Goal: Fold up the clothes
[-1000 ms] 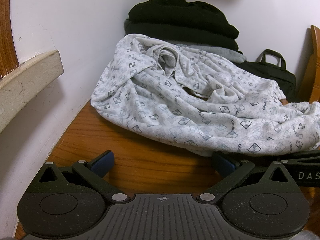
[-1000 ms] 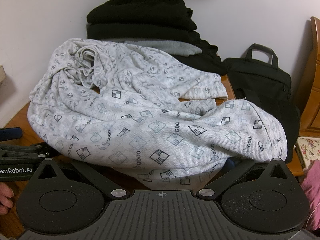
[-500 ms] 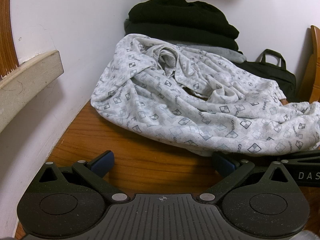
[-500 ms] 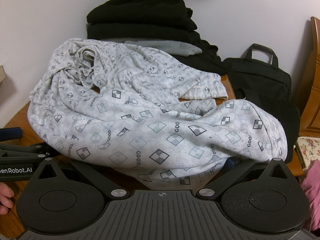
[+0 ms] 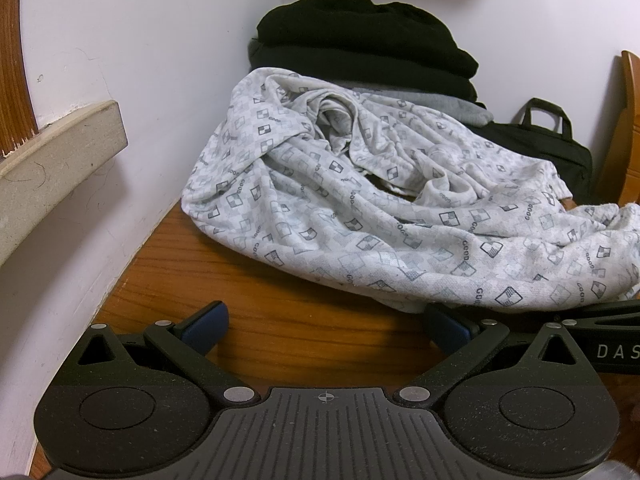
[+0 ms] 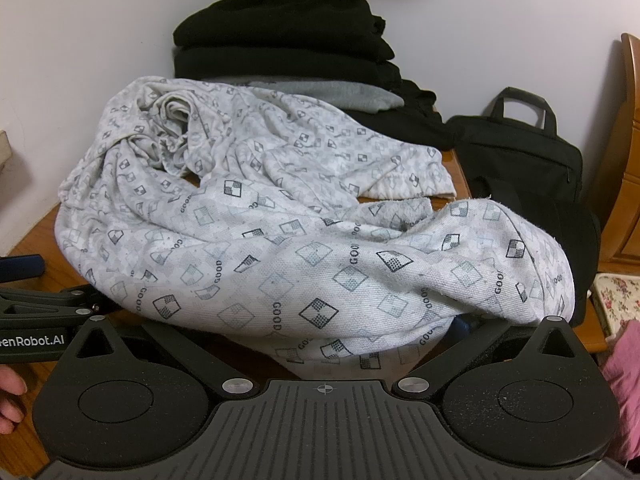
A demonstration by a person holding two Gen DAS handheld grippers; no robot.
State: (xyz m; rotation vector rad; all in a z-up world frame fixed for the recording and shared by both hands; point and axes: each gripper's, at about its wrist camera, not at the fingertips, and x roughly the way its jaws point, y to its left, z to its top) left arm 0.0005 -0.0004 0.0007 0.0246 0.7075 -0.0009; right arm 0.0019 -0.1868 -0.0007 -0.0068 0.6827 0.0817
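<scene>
Garment: white printed garment [image 5: 360, 216] [image 6: 280, 248], grey diamond checks and the word "GOOD", lies crumpled and unfolded on the wooden tabletop [image 5: 248, 320], bunched toward the corner of the white walls.
Ledge, far left: beige ledge [image 5: 60, 148] juts from the wall [image 5: 152, 80], apart from the cloth.
Left gripper: left gripper [image 5: 324, 324] sits low over bare wood, blue-padded fingers [image 5: 204, 320] spread wide, nothing between them; right finger tip touches or nearly touches the cloth's near hem, cannot tell which.
Hand: a fingertip or two [image 6: 10, 396] shows at the left edge of the right wrist view, beside the left tool's arm.
Right gripper: right gripper [image 6: 320, 336] pushed against the cloth's front fold; fabric drapes over the gap and hides both tips. Arms stand spread; whether the tips pinch cloth, cannot tell.
Stack behind: folded black clothes [image 5: 360, 40] [image 6: 280, 36] piled in the corner, a grey folded piece [image 6: 340, 94] beneath them, garment's back edge resting against the pile.
Right side: black bag [image 6: 520, 156] with handles stands just beside the garment; wooden furniture [image 6: 624, 184] beyond; floral fabric [image 6: 616, 292] and pink cloth [image 6: 624, 380] at the far right edge.
</scene>
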